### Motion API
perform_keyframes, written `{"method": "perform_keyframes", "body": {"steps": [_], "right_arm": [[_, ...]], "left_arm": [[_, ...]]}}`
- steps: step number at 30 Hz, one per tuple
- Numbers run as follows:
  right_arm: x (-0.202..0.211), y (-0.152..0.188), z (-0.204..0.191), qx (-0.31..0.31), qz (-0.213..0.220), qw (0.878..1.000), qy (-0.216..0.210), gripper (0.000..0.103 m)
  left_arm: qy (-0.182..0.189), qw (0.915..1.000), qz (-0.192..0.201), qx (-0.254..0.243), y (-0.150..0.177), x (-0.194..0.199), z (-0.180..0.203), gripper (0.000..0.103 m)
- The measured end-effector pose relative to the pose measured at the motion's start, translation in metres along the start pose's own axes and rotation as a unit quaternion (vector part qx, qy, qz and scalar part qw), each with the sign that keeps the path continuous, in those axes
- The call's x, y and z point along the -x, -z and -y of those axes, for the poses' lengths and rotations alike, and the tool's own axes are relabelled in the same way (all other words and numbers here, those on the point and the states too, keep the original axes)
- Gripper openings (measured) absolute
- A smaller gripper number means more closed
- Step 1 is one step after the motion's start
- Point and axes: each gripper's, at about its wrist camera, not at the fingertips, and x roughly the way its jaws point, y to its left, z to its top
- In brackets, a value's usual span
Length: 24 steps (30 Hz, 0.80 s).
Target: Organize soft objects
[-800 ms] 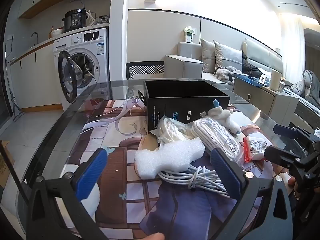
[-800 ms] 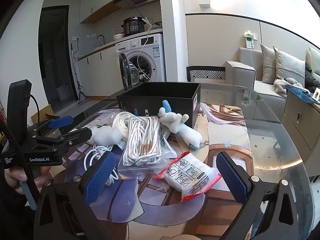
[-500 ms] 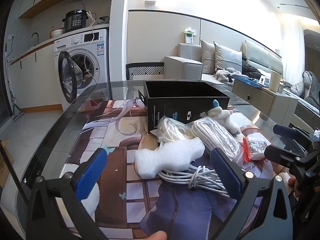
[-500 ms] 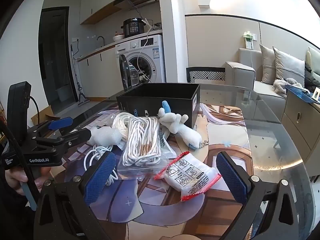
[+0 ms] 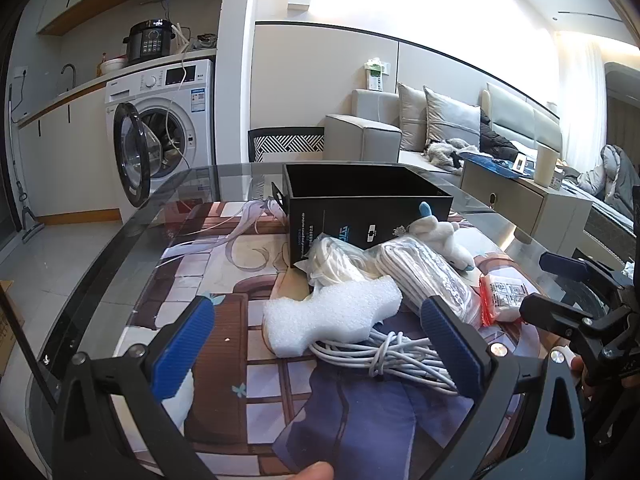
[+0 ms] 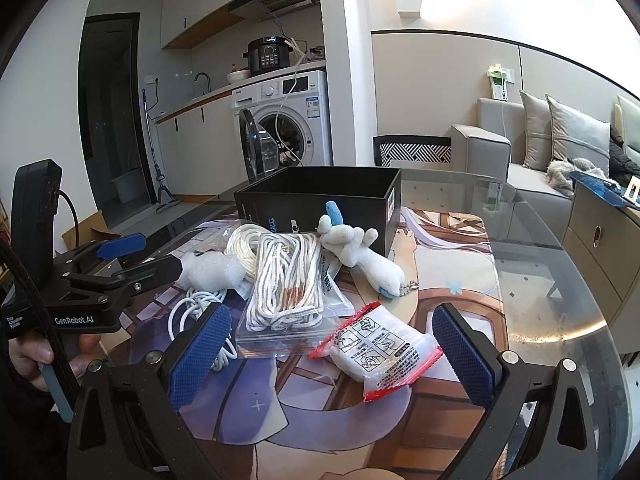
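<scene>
Nothing has been picked up yet: this looks like the opening of the sorting, with both tools poised over the pile. The left gripper (image 5: 318, 344) has its blue fingers (image 5: 182, 350) spread wide and empty, aimed down at the white foam piece (image 5: 334, 314), which lies near the middle of the table (image 5: 120, 248) on top of a coiled white cable (image 5: 396, 354). The right gripper (image 6: 328, 356) also has its fingers wide apart with nothing between them; the red-edged sealed packet (image 6: 380, 354) sits just ahead of it, toward the table's right side.

Further back, a clear bag of white rope (image 6: 286, 284) leans across a second bagged coil (image 6: 240, 246), and a small white plush toy (image 6: 356, 254) with a blue tip and a keychain rests against the front wall of the open black box (image 6: 320, 196). The box stands toward the far edge of the table and appears empty, though its floor is hidden from both views.

The likely aim is to move these soft things into the box. The next move calls for lowering one gripper over its nearest item, probably the foam or the packet, and closing gently: foam crushes easily, the packet is slippery, and the cable beneath the foam could snag and drag along.
</scene>
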Motion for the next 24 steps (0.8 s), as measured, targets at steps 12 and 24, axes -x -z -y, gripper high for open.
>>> {"method": "perform_keyframes", "body": {"steps": [12,24], "right_arm": [[0.0016,0.0015,-0.0035,0.000,0.002,1.000,0.002,0.103],[0.0016,0.0016,-0.0035,0.001,0.002,1.000,0.002,0.103]], "left_arm": [[-0.001,1.0000,-0.002,0.002,0.0010,-0.0012,-0.0002,0.103],[-0.002,1.0000,-0.001,0.002,0.0011,-0.0004,-0.0011,0.103]]}}
